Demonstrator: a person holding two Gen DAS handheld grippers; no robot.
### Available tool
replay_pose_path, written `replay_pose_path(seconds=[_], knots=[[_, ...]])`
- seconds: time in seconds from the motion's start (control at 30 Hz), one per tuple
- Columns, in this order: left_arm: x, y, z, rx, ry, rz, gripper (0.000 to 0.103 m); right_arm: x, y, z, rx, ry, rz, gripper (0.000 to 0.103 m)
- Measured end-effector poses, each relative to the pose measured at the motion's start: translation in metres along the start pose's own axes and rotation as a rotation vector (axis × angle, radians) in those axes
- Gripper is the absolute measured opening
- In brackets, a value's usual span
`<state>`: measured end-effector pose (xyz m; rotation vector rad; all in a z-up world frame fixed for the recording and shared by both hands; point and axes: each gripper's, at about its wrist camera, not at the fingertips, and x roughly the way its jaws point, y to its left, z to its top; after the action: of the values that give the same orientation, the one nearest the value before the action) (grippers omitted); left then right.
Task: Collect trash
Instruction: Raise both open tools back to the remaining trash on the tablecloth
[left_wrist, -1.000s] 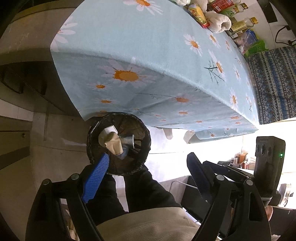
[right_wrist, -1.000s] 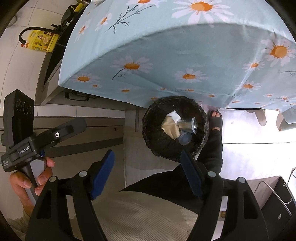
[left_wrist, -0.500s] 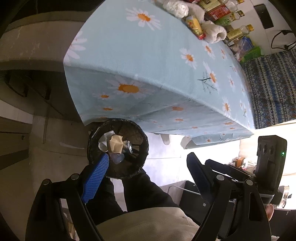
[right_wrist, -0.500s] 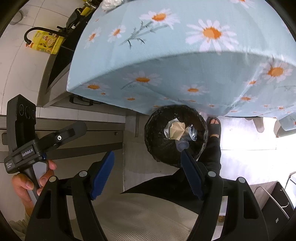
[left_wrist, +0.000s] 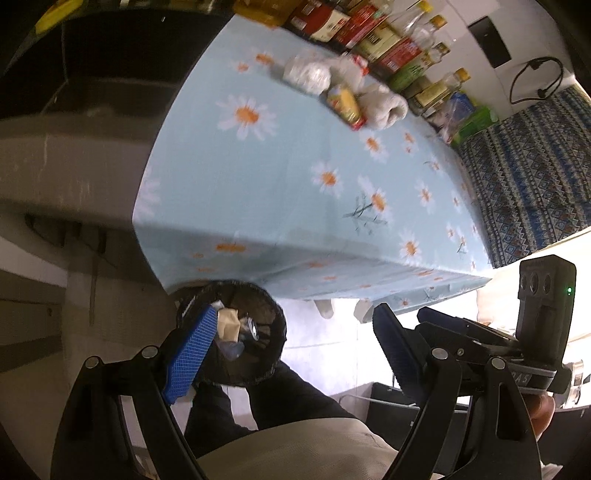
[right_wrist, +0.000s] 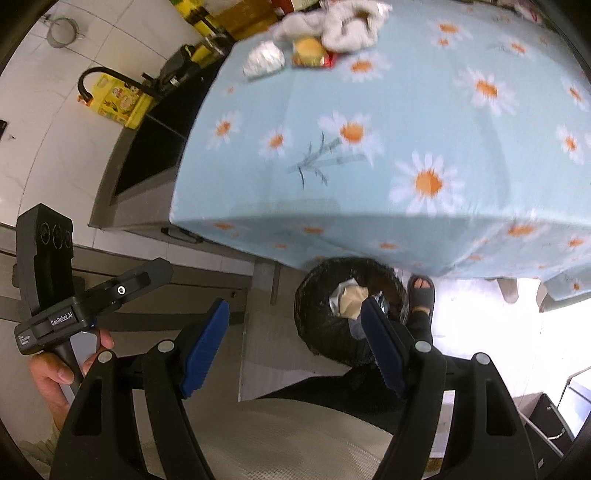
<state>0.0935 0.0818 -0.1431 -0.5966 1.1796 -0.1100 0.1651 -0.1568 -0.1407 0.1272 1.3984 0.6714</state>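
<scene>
A black bin (left_wrist: 266, 314) (right_wrist: 314, 291) stands on the floor under the table's front edge. It holds crumpled paper (left_wrist: 227, 323) (right_wrist: 351, 297) and a can. On the daisy tablecloth (left_wrist: 295, 192) (right_wrist: 388, 129), at the far side, lie a crumpled clear plastic wad (left_wrist: 306, 72) (right_wrist: 264, 59), a yellow snack packet (left_wrist: 345, 105) (right_wrist: 310, 51) and a grey-white cloth (left_wrist: 384, 105) (right_wrist: 351, 22). My left gripper (left_wrist: 291, 350) is open and empty above the bin. My right gripper (right_wrist: 295, 343) is open and empty beside the bin.
Bottles and boxes (left_wrist: 369, 33) line the table's far edge. A dark sink with a black tap (right_wrist: 110, 77) and a yellow pack (right_wrist: 118, 99) lies left of the table. A patterned blue fabric (left_wrist: 524, 166) is at the right. My leg and sandalled foot (right_wrist: 421, 291) are by the bin.
Both grippers have risen and tilted up from the bin toward the table. The tabletop litter has come into view. Both stayed open.
</scene>
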Motion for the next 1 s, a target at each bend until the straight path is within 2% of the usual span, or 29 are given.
replay_pose_path(seconds=[0.23, 0.53, 0.7, 0.83, 1.0], knots=[[-0.010, -0.018, 0.025, 0.029, -0.055, -0.003, 0.084, -0.024, -0.007, 0.029, -0.021, -0.064, -0.015, 0.074], [-0.008, -0.036, 0.062, 0.031, -0.086, 0.011, 0.084, -0.038, -0.020, 0.081, -0.063, -0.094, -0.024, 0.075], [-0.002, -0.042, 0.088, 0.018, -0.099, 0.039, 0.084, -0.040, -0.031, 0.114, -0.077, -0.096, -0.024, 0.075], [0.005, -0.046, 0.108, 0.011, -0.103, 0.064, 0.084, -0.040, -0.040, 0.142, -0.097, -0.098, -0.029, 0.080], [0.021, -0.049, 0.137, 0.006, -0.097, 0.124, 0.084, -0.028, -0.053, 0.180, -0.105, -0.076, -0.024, 0.080]])
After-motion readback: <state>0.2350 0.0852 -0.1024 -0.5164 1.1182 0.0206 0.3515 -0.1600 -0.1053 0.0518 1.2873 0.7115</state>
